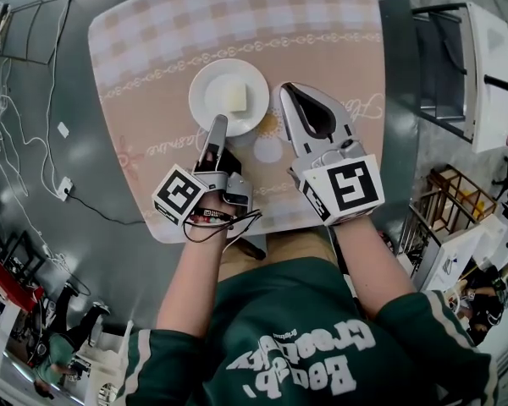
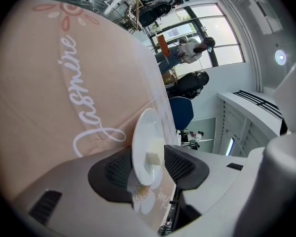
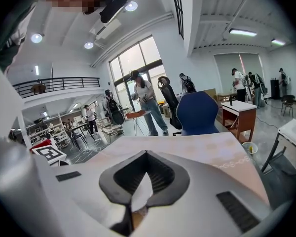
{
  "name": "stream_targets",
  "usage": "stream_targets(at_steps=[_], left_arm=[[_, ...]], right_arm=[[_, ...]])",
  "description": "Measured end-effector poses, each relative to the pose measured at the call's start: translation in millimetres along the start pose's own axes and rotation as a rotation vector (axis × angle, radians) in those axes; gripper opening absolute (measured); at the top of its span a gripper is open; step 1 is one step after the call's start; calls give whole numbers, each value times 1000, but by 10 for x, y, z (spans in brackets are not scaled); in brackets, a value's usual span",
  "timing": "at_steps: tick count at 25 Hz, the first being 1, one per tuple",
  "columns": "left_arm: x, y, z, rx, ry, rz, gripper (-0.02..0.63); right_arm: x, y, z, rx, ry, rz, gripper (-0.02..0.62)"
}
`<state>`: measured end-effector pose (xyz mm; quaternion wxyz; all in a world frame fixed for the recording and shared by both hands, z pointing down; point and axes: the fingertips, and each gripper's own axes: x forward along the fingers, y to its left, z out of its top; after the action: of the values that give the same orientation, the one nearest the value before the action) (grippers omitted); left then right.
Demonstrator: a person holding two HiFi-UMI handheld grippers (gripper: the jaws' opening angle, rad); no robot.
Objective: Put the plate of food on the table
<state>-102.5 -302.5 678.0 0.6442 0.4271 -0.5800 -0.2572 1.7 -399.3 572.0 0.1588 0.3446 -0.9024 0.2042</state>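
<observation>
1. The left hand-held gripper [image 1: 218, 134] has its jaws spread wide. The near edge of the plate [image 1: 210, 91] sits between them, but the pads do not squeeze it. There is a gap on each side of the edge.
2. The right hand-held gripper [image 1: 289, 93] has its jaws pressed together at the tips. It holds nothing. It hovers just beside the plate, on its right.
3. The plate is white and round. It lies flat on the bench [image 1: 237, 15], near the middle, on a pink checked cloth [image 1: 339, 49] with curly writing.
4. The food [image 1: 235, 98] is a small pale block. It sits on the plate, a bit right of the middle. None of it looks spilled.
5. I think the main job is done, because the plate of food is down on the bench and nothing grips it.
6. What looks left is small: the left hand-held gripper needs to slide back off the plate's edge without bumping it.
</observation>
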Motion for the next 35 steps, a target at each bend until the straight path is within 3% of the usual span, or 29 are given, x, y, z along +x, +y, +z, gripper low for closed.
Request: stream_targets(at_steps=[19, 26, 30, 34, 35], left_arm=[[-312, 82, 17, -11, -30, -34, 198], [-254, -68, -100, -18, -42, -71, 195], [-267, -230, -41, 35, -50, -113, 139], [-293, -357, -13, 21, -69, -138, 9], [-294, -368, -3, 8, -74, -146, 9]], right_arm=[[-41, 192, -159, 10, 11, 19, 15], [-166, 102, -185, 30, 24, 40, 15], [-202, 125, -190, 30, 28, 51, 15], [-270, 133, -177, 30, 28, 59, 15], [-277, 135, -167, 29, 27, 62, 15]])
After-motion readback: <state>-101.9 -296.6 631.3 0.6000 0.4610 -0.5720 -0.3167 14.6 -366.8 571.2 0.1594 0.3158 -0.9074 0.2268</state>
